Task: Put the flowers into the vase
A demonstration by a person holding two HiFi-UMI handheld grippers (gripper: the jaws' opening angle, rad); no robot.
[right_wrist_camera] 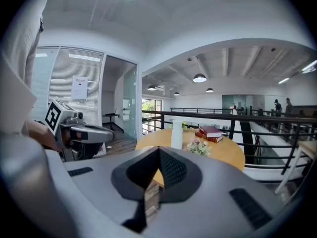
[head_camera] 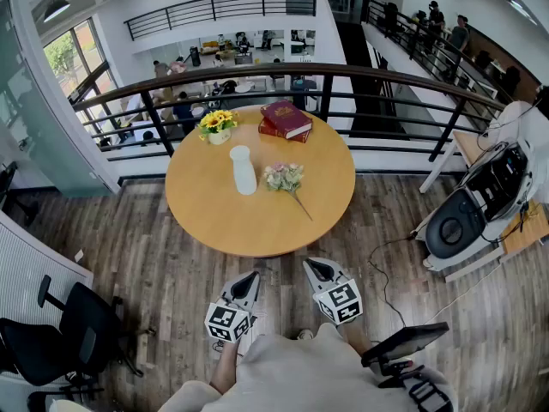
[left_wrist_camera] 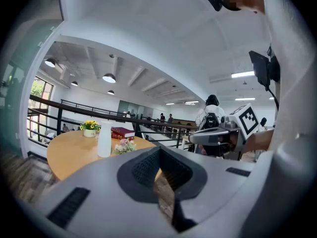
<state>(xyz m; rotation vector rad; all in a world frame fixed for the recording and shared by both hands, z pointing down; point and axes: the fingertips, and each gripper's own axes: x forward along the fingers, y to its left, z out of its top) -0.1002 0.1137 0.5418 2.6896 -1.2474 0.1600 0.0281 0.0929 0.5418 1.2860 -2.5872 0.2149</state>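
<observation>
pre-reach here: left gripper (head_camera: 251, 275) and right gripper (head_camera: 310, 265) are hovering off the near edge of the table (head_camera: 214, 217), jaws together, empty; reckon one's needing to open over the flowers (head_camera: 284, 177) beside the vase (head_camera: 244, 170)

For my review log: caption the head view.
Left gripper and right gripper, shut, face table with vase and flowers.

- One round bench (head_camera: 214, 217)
- One white vase (head_camera: 244, 170)
- One bunch of flowers (head_camera: 284, 177)
- One yellow flower pot (head_camera: 218, 127)
- Two red books (head_camera: 286, 118)
- Two tools: left hand-held gripper (head_camera: 250, 277), right hand-held gripper (head_camera: 315, 268)
</observation>
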